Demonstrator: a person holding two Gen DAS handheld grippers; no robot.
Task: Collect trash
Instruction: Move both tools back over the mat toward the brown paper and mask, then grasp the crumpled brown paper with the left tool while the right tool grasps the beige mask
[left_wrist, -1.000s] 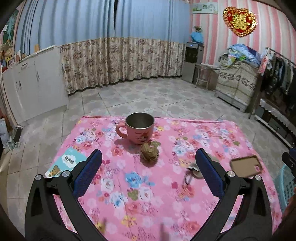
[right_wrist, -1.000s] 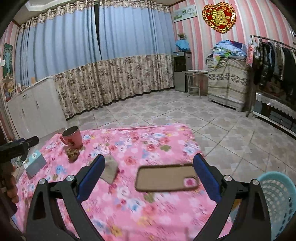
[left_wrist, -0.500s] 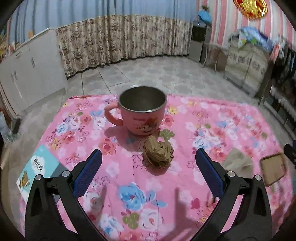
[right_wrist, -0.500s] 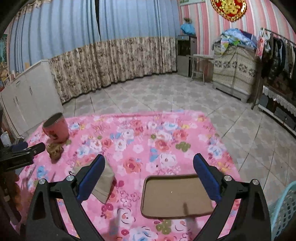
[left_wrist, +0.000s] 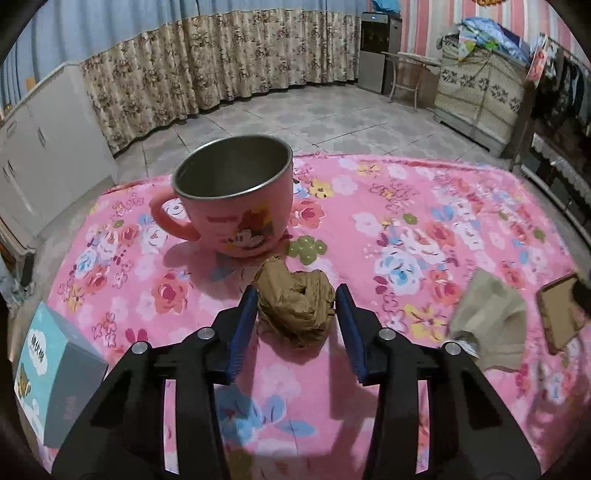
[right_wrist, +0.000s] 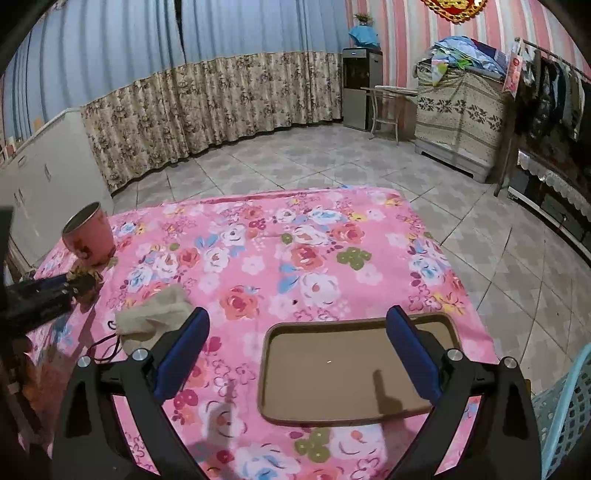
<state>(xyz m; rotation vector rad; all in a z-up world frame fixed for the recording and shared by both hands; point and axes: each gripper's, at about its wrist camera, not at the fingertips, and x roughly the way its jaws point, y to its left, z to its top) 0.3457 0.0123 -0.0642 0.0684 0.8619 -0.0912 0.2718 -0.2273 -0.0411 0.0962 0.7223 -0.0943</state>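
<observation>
Barely begun: left gripper (left_wrist: 295, 306) has just been closing around the paper wad (left_wrist: 293, 308), not yet clamped, right gripper (right_wrist: 299, 347) gaping over the tray (right_wrist: 332, 369), basket (right_wrist: 565, 413) waiting.

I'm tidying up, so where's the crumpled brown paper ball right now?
In the left wrist view, the paper ball lies on the pink tablecloth before the pink mug, between the left gripper's closing jaws.

Crumpled brown paper ball (left_wrist: 293, 304) between closing jaws

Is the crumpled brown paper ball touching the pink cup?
Apart. In the left wrist view, a strip of pink cloth shows between the paper ball and the base of the pink cup.
</observation>
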